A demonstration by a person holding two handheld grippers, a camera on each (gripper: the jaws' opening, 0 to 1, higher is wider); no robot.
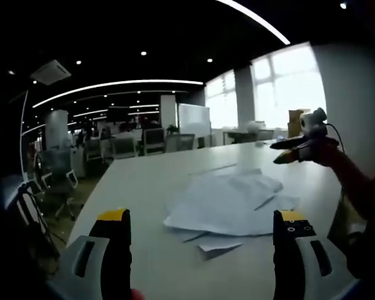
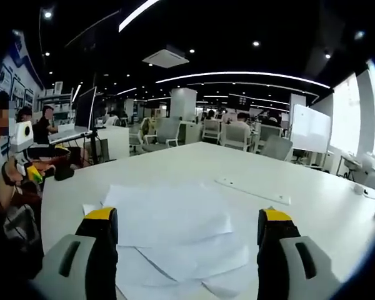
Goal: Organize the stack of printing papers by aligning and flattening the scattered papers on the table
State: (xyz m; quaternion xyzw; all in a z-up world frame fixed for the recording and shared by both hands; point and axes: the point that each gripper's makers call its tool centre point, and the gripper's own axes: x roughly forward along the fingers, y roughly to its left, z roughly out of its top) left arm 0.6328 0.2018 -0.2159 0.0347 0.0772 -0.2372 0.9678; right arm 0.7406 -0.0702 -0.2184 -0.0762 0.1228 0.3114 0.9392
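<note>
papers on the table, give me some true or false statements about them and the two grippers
1. The papers lie in a loose, uneven pile on the white table. True.
2. The left gripper is shut on a sheet. False: its fingers stand wide apart, short of the pile, holding nothing.
3. The right gripper is open over the papers. True.
4. The papers are squared into one neat stack. False: sheets fan out at different angles.
5. A whiteboard stands behind the table. True.
</note>
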